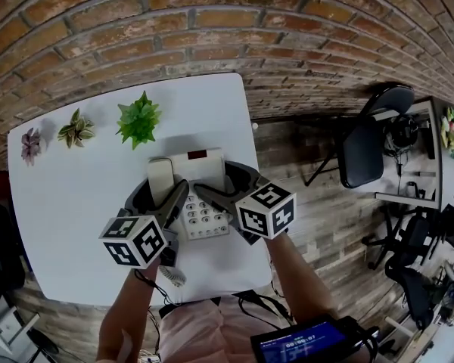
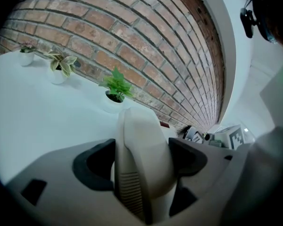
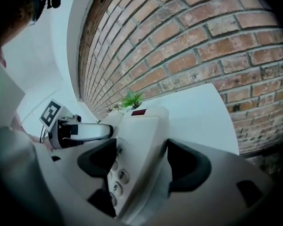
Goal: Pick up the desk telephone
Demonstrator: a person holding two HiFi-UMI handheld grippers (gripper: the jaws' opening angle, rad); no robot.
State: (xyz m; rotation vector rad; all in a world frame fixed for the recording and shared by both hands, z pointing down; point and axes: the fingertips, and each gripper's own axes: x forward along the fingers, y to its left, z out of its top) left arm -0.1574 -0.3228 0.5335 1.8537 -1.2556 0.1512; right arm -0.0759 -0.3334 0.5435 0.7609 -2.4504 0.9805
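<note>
A beige desk telephone [image 1: 204,206] sits at the middle of the white table [image 1: 68,203], its handset [image 1: 160,178] lying on the left side of the base. My left gripper [image 1: 159,195] straddles the handset [image 2: 141,154]; both black pads touch its sides, so the left gripper [image 2: 141,161] is shut on it. My right gripper [image 1: 231,187] stands open over the phone's right part [image 3: 139,145], one jaw above the keypad [image 3: 119,175] and the other just outside the right edge. The right gripper [image 3: 141,161] does not press on the phone.
Three small potted plants [image 1: 138,119] [image 1: 76,128] [image 1: 31,144] stand along the table's far edge by the brick wall [image 1: 212,21]. The phone's cord [image 1: 174,277] trails toward the near edge. A dark chair [image 1: 363,146] stands on the wooden floor to the right.
</note>
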